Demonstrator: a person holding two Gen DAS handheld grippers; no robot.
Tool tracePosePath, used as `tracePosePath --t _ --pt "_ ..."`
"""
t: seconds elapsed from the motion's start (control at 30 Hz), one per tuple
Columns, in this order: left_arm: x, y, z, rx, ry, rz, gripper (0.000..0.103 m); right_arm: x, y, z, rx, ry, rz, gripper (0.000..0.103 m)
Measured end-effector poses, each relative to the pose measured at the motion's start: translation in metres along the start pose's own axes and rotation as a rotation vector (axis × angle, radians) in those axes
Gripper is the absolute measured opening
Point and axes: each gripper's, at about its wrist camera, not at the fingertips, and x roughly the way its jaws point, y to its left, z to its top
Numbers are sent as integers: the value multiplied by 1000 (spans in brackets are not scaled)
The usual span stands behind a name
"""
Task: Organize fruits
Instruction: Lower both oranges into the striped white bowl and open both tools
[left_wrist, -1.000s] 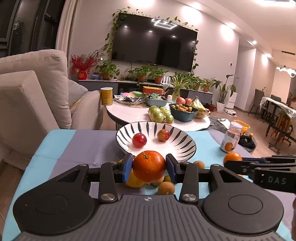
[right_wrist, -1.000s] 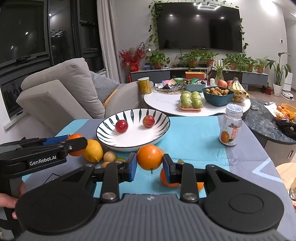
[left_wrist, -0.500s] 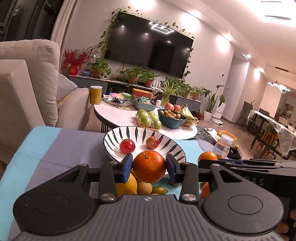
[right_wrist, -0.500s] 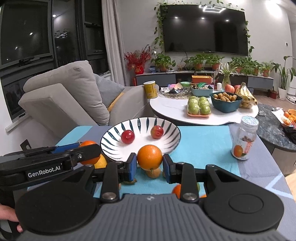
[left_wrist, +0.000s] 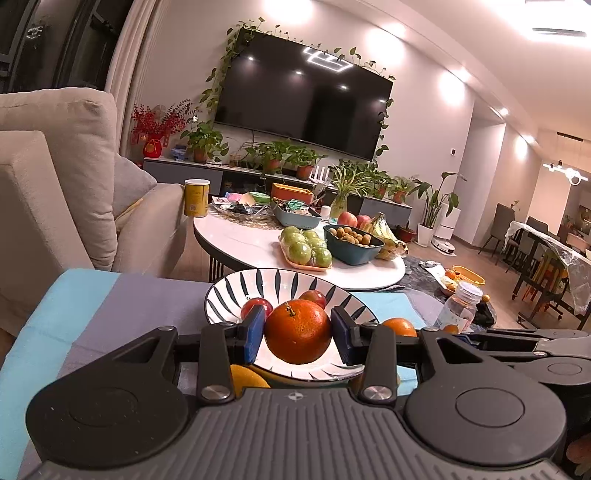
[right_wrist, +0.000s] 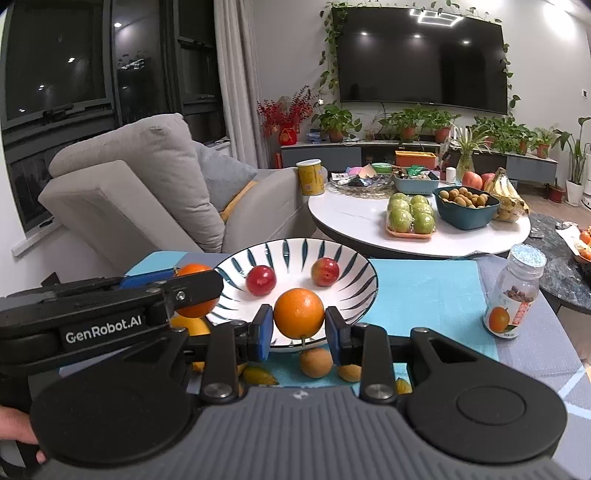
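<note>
Closing in on the striped bowl (right_wrist: 295, 280), both the left gripper (left_wrist: 298, 334) and right gripper (right_wrist: 298, 330) are each clamping an orange (left_wrist: 297, 331), now hovering over its near rim, nearly ready to release.

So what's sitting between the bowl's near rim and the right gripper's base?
Two small brown fruits on the blue mat, beneath the held orange, in the right wrist view.

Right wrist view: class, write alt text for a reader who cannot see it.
The right gripper grips an orange between its blue-padded fingers over the near rim of a striped bowl holding two red plums. At left, the left gripper holds another orange; small fruits lie on the blue cloth.
</note>
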Motion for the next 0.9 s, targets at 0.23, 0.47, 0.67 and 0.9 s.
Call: tracePosePath --t 0.23,0.47,0.67,0.9 --pt "14 4 2 -9 15 -22 37 15 -7 1 35 28 22 61" --pt "25 10 3 -20 27 -18 37 23 -9 3 26 36 21 61" --pt "30 12 3 -18 38 -7 37 27 -12 4 32 37 21 61" --pt "34 14 4 -20 48 -4 37 31 -13 6 37 42 19 61"
